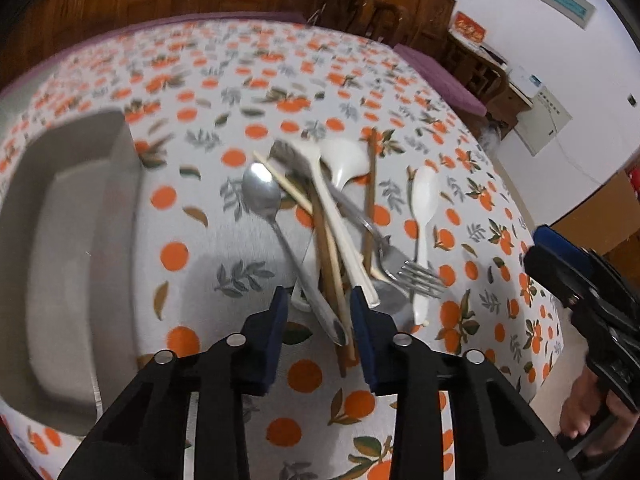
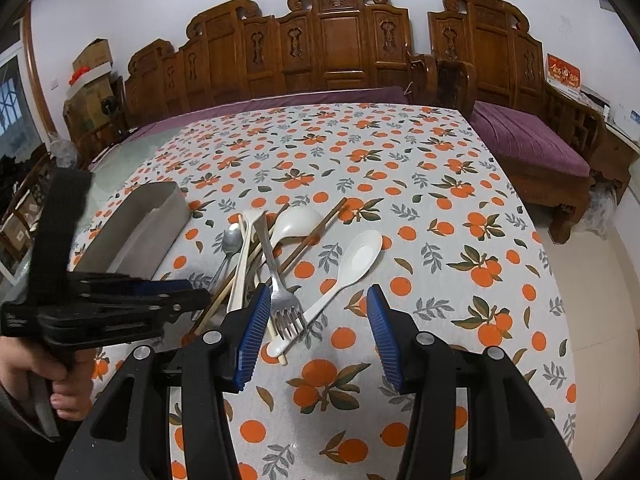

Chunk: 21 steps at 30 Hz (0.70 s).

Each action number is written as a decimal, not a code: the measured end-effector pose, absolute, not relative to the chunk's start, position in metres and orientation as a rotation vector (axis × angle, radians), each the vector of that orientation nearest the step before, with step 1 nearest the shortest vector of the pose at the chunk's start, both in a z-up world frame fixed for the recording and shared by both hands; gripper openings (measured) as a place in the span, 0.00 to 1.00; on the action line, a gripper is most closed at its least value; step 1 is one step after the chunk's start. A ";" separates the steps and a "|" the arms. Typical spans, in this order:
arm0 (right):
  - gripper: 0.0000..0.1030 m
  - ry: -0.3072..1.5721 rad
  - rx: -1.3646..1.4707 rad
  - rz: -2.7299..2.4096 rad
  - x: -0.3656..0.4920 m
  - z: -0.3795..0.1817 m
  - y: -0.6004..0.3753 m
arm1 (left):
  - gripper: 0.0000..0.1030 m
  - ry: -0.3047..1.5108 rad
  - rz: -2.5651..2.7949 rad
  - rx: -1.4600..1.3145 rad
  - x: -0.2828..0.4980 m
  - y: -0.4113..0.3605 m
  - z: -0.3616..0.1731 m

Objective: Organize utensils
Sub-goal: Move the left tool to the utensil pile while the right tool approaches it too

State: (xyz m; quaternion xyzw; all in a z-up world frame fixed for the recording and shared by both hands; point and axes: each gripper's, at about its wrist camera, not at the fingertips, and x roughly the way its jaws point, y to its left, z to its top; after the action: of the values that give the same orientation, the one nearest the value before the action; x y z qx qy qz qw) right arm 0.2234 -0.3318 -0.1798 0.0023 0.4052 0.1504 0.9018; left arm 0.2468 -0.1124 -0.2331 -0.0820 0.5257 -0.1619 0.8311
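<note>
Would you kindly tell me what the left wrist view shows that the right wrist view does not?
Only the left wrist view shows the grey tray's hollow inside and the left gripper straddling utensil handles. Only the right wrist view shows the right gripper open above the fork's tines and the carved wooden bench complete. Both show the utensil pile on the orange-print tablecloth.

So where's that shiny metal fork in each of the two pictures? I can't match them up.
Left wrist view: the shiny metal fork lies right of centre, tines toward the lower right, atop the utensil pile.
Right wrist view: the fork sits centre-left, tines pointing down toward the camera, beside the left blue finger pad.
Shared landmark: the lone white plastic spoon lying just right of the fork in both.
</note>
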 end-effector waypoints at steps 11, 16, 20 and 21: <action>0.51 0.848 -0.012 0.318 0.221 -0.183 -0.324 | 0.20 1.177 -0.379 -0.347 0.260 -0.096 -0.251; 0.51 0.849 -0.015 0.320 0.220 -0.183 -0.323 | 0.16 1.171 -0.371 -0.334 0.258 -0.095 -0.247; 0.51 0.851 -0.018 0.320 0.220 -0.183 -0.322 | 0.14 1.166 -0.349 -0.316 0.252 -0.090 -0.243; 0.51 0.852 -0.021 0.320 0.220 -0.183 -0.321 | 0.10 1.153 -0.340 -0.304 0.248 -0.088 -0.240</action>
State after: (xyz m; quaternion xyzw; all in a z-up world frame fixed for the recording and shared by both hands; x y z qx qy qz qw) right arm 0.2195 -0.3211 -0.1834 -0.0099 0.4113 0.1546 0.8983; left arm 0.2482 -0.0877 -0.2401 -0.1426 0.5402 -0.1591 0.8140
